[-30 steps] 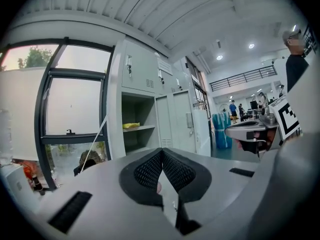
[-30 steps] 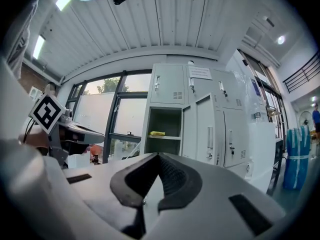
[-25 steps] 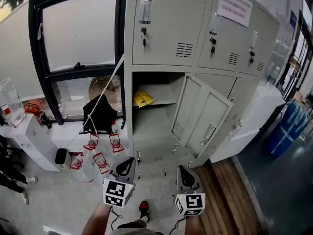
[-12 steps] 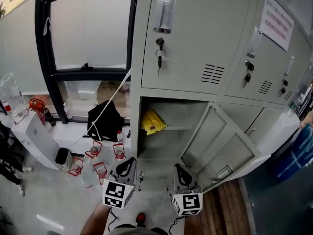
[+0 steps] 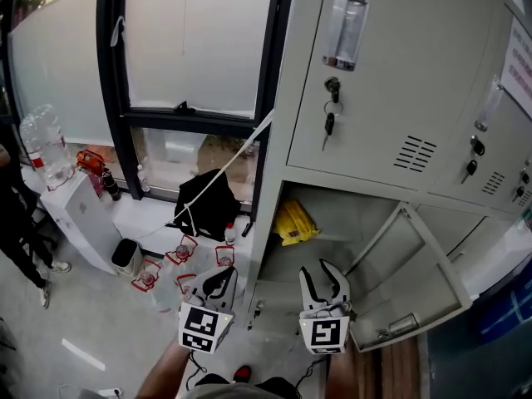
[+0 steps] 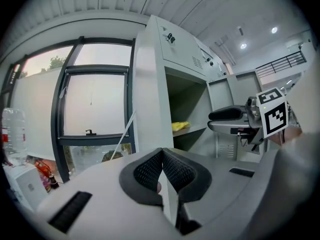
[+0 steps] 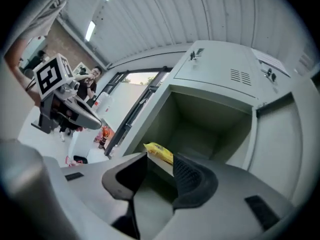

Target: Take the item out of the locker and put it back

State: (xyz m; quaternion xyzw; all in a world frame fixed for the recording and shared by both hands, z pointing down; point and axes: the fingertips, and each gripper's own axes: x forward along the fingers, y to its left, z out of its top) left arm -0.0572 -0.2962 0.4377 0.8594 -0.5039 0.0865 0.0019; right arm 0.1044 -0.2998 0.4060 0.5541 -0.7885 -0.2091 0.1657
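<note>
Head view looks steeply down on a grey sheet-metal locker (image 5: 264,239) whose flat lower door (image 5: 420,277) hangs open. A crinkled yellow packet (image 5: 295,223) lies on the smooth shelf inside, toward its left side. The right gripper (image 5: 324,274) points at the compartment, its ribbed black jaws opening with nothing between them. The left gripper (image 5: 218,278) hangs outside the locker, its textured curved jaws pressed together, empty.

Black-framed window (image 5: 195,52) above pale floor (image 5: 83,322)
</note>
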